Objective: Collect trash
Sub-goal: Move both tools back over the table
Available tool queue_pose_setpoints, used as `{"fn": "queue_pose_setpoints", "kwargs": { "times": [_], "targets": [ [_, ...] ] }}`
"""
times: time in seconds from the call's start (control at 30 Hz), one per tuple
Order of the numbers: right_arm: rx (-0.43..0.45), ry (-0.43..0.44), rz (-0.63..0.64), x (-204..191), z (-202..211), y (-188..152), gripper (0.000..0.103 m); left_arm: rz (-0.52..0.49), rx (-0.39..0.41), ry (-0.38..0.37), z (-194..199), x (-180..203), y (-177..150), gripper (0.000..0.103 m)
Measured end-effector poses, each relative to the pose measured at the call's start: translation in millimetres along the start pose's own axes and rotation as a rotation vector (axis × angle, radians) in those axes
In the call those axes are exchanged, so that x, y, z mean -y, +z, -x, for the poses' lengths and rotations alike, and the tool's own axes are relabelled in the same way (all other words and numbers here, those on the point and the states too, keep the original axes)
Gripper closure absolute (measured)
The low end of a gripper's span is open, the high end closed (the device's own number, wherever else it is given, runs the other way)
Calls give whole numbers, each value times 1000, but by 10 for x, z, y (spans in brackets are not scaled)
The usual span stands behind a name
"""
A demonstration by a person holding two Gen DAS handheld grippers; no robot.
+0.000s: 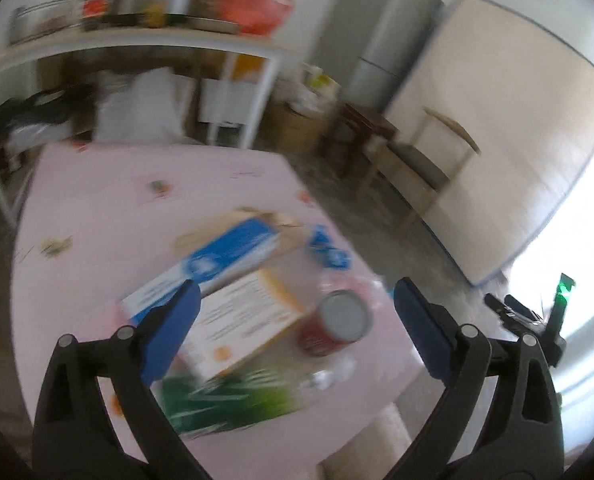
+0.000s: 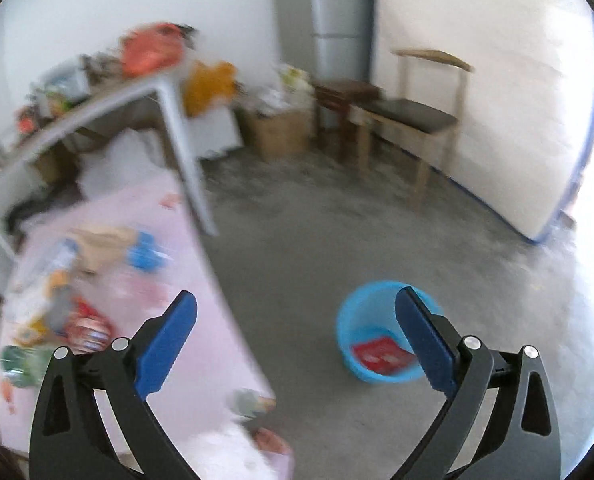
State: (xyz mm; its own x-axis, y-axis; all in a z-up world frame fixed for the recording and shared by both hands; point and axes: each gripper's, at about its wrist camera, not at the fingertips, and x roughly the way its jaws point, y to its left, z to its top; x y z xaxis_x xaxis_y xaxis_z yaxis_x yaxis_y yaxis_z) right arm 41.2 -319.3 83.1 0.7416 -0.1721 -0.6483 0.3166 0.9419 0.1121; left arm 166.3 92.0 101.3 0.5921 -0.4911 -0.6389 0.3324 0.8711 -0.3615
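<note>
1. Left gripper [image 1: 293, 300]: jaws wide open, empty, above the trash pile on the pink worktop [image 1: 97, 200].
2. Right gripper [image 2: 295, 312]: jaws open, empty, over the floor [image 2: 337, 232] near the blue bucket [image 2: 361, 312].
3. Risk: the can [image 1: 335, 322] stands near the worktop edge; a nudge could likely roll it off.
4. Risk: the boxes [image 1: 241, 316] overlap, so a grab may drag neighbours.
5. Open floor lies between worktop and bucket.
</note>
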Motion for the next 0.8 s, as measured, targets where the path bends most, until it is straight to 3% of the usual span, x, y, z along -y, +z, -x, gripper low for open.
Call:
{"fn": "queue_pose_setpoints", "kwargs": {
  "times": [0.1,0.33,0.57,0.8],
  "targets": [
    [19,129,-28,-204,-39,15,6,80,30,34,149,-328,-203,9],
    [-158,407,1,-727,-581,370,8,200,30,20,202,-779,-484,9],
    [-321,503,66,-1234,-1180,567,32,209,99,-17,251,-968,-595,9],
    [-491,447,209,-1707,-1882,622,52,170,117,-58,190,-1016,-645,9]
  ]
}}
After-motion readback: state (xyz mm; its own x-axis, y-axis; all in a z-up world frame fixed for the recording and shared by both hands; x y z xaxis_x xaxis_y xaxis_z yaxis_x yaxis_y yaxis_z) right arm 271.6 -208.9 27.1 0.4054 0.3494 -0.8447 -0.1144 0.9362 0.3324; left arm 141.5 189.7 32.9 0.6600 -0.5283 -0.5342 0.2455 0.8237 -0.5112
